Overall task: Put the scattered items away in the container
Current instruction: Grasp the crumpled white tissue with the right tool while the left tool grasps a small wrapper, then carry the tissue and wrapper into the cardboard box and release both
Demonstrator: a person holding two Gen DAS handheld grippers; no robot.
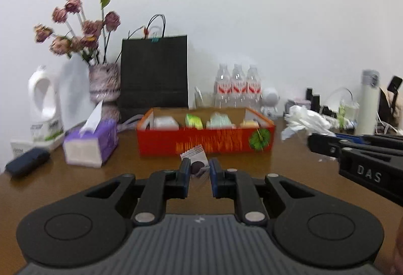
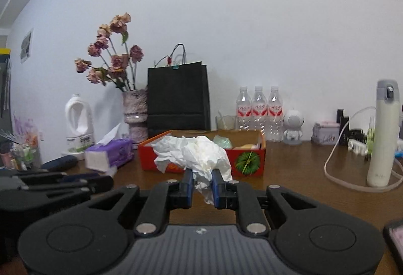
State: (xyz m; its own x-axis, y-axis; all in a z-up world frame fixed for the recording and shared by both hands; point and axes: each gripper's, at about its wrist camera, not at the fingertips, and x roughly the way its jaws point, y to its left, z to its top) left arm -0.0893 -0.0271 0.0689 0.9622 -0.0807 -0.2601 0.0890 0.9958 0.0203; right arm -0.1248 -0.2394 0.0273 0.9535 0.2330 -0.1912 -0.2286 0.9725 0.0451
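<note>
The red cardboard box [image 1: 205, 141] sits on the brown table [image 1: 75, 179] at 12 o'clock from both cameras, and it already holds several small packets: a white one [image 1: 165, 122], a green one [image 1: 194, 121], a pale mint one [image 1: 220, 121] and a yellowish one [image 1: 249, 123], lined up along its length. So the tidying looks well advanced, with two items apparently left, both in the tongs and neither yet inside the box.

The left gripper [image 1: 199, 169] is clamped on a small cookie sachet [image 1: 196, 160], held just in front of the box's near wall. The sachet stands roughly upright, its long axis running toward 12 o'clock, its crimped top edge uppermost and a dark round cookie printed or showing near the bottom.

The right gripper [image 2: 202, 180] is closed on a crumpled white tissue [image 2: 194, 152], which billows above the fingers and covers the box's near left corner in the right wrist view. It has no clear long axis; its bulk spreads from 9 to 3 o'clock, with a tail hanging toward 6 between the fingers. In the left wrist view that gripper reaches in from 3 o'clock.

Judging from this, both pieces need carrying over the rim and releasing.
</note>
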